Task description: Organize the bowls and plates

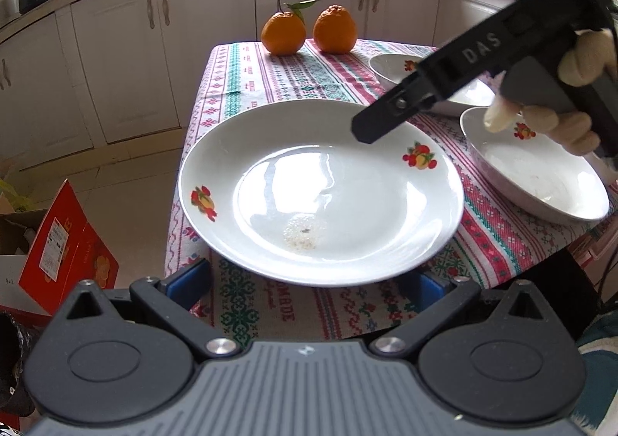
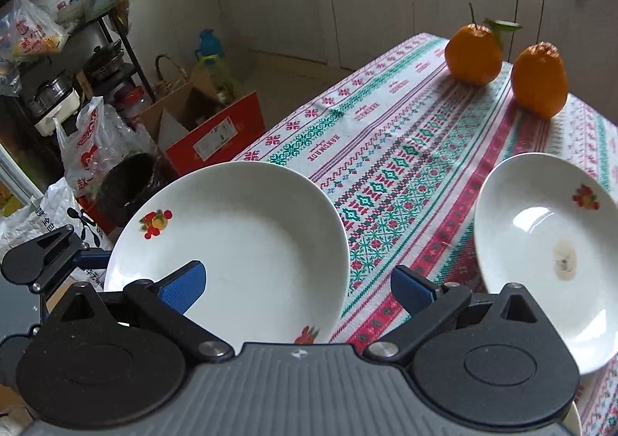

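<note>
A large white plate point(image 1: 320, 192) with fruit decals sits near the front edge of the table point(image 1: 293, 84), which is covered by a patterned red, green and white cloth. The left hand-held gripper point(image 1: 314, 283) faces this plate with its jaws spread wide — the blue pads lie just under the plate's near rim on either side, closed on nothing. To the right lies a white bowl point(image 1: 537, 169) with the same decal, and behind it a second bowl point(image 1: 432, 84), partly hidden by the right hand-held gripper point(image 1: 382, 123), which a gloved hand point(image 1: 571, 96) holds above the plate's far rim.

From the right wrist, the right hand-held gripper point(image 2: 299, 287) is open too — its left blue pad overlaps the plate point(image 2: 231, 254), its right pad is over the cloth between the plate and a bowl point(image 2: 548, 266). Two oranges point(image 2: 506, 65) stand at the table's far end, close together, well apart from the dishes.
</note>
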`<state>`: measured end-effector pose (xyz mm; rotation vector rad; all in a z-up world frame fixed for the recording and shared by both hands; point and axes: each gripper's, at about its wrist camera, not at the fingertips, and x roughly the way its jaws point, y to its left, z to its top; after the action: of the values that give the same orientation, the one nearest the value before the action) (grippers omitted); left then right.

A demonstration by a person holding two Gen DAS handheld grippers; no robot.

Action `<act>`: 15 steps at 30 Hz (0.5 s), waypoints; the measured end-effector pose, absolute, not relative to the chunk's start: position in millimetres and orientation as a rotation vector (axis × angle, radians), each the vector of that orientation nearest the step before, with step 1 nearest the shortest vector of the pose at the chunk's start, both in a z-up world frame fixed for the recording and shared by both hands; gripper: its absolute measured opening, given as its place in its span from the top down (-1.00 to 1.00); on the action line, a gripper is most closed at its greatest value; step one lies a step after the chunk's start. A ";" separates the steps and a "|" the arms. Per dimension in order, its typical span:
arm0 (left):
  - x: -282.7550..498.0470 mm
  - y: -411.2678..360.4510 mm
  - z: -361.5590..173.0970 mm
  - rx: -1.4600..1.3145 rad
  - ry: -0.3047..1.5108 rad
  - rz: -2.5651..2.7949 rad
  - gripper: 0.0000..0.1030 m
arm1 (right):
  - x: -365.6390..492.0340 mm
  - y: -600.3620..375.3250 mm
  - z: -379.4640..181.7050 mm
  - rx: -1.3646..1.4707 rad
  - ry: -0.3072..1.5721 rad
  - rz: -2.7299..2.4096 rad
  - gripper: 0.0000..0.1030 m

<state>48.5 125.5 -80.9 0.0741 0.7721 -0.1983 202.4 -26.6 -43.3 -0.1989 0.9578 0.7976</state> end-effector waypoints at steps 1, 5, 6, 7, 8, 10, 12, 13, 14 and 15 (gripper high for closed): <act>49.4 125.4 -80.6 0.076 0.776 -0.200 -1.00 | 204.7 -25.7 -44.1 -0.195 0.962 0.807 -1.00; 51.1 126.2 -82.3 0.085 0.760 -0.211 -1.00 | 214.1 -19.3 -47.0 -0.199 0.989 0.827 -1.00; 49.9 126.4 -82.4 0.084 0.758 -0.212 -1.00 | 216.4 -17.5 -48.1 -0.197 1.000 0.845 -1.00; 49.3 126.3 -82.7 0.083 0.756 -0.212 -1.00 | 219.1 -15.9 -49.1 -0.195 1.012 0.860 -1.00; 49.6 126.3 -82.6 0.085 0.756 -0.213 -1.00 | 221.0 -13.2 -49.8 -0.197 1.023 0.876 -1.00; 49.7 126.5 -82.5 0.084 0.758 -0.218 -1.00 | 224.4 -8.4 -51.2 -0.210 1.032 0.904 -1.00; 50.5 127.0 -82.3 0.085 0.759 -0.222 -1.00 | 228.6 -4.3 -52.4 -0.224 1.037 0.924 -1.00; 50.9 127.3 -82.2 0.086 0.760 -0.225 -1.00 | 231.1 -2.4 -52.8 -0.229 1.040 0.932 -1.00; 51.3 127.8 -82.1 0.086 0.760 -0.226 -0.99 | 233.7 -0.4 -53.2 -0.234 1.044 0.938 -1.00; 51.7 128.3 -82.1 0.085 0.760 -0.229 -0.99 | 235.9 0.9 -53.3 -0.239 1.049 0.947 -1.00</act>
<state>51.7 128.3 -82.1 0.0855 0.7600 -0.2293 235.9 0.9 -53.3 -0.2385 1.0486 0.9474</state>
